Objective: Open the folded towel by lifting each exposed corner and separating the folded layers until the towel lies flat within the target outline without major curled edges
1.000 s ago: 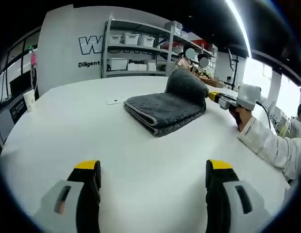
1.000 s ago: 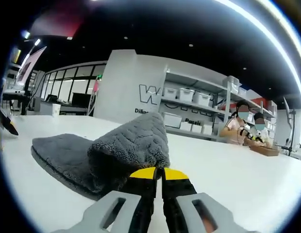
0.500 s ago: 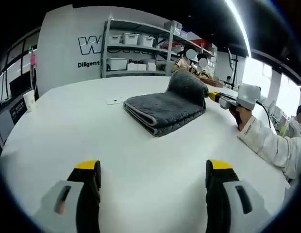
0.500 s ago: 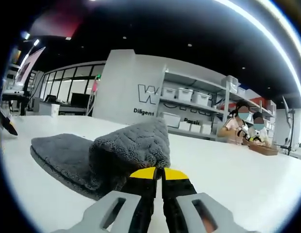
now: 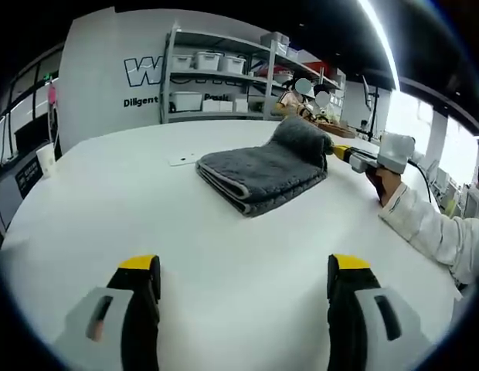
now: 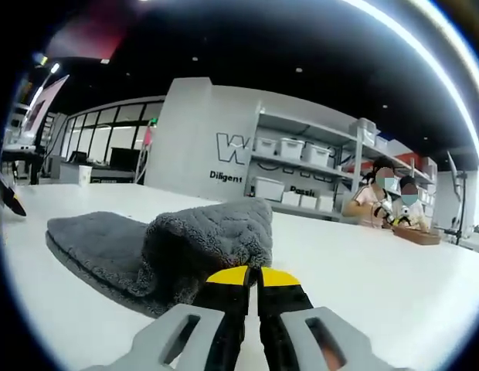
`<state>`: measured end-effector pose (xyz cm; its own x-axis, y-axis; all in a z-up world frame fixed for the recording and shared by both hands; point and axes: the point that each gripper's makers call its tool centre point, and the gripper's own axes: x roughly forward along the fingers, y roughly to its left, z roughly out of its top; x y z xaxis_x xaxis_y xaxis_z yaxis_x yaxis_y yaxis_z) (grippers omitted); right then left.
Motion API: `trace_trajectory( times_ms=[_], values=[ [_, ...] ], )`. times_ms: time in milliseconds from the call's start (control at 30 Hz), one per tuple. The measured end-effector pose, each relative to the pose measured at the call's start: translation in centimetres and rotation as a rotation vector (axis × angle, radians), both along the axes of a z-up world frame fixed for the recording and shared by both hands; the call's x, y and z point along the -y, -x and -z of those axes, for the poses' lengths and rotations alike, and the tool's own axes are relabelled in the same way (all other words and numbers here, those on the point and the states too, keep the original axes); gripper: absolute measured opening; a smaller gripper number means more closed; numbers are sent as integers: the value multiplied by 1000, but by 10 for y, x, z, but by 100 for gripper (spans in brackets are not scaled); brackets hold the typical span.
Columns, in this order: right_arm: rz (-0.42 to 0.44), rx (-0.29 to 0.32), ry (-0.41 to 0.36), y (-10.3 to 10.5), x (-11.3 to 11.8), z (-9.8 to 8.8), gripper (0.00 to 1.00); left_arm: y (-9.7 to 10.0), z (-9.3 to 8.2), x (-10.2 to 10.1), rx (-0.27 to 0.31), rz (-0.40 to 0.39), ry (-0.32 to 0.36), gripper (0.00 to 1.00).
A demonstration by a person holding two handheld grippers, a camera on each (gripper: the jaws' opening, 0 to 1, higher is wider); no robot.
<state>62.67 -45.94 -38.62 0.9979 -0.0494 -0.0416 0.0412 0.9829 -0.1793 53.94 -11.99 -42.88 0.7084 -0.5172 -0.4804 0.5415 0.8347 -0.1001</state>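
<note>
The towel [image 5: 263, 174] is dark charcoal grey with a nubbly pile, lying on a plain white table [image 5: 147, 224]. The left gripper [image 5: 243, 270] has black jaws capped in yellow on pale grey bodies, and the right gripper [image 6: 252, 276], just beside the towel, shows the same black, yellow and grey. Behind the towel, a white wall [image 6: 197, 147] carries dark lettering next to grey shelving [image 5: 216, 77] holding white bins, and the person's sleeve [image 5: 433, 232] is white.
</note>
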Motion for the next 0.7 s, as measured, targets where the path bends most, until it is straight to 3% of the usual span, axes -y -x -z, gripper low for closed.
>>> trace_trajectory(
  times_ms=[700],
  values=[
    [23,-7,0,6,15,1,0,0,1,1,-3,7,-10,88]
  ],
)
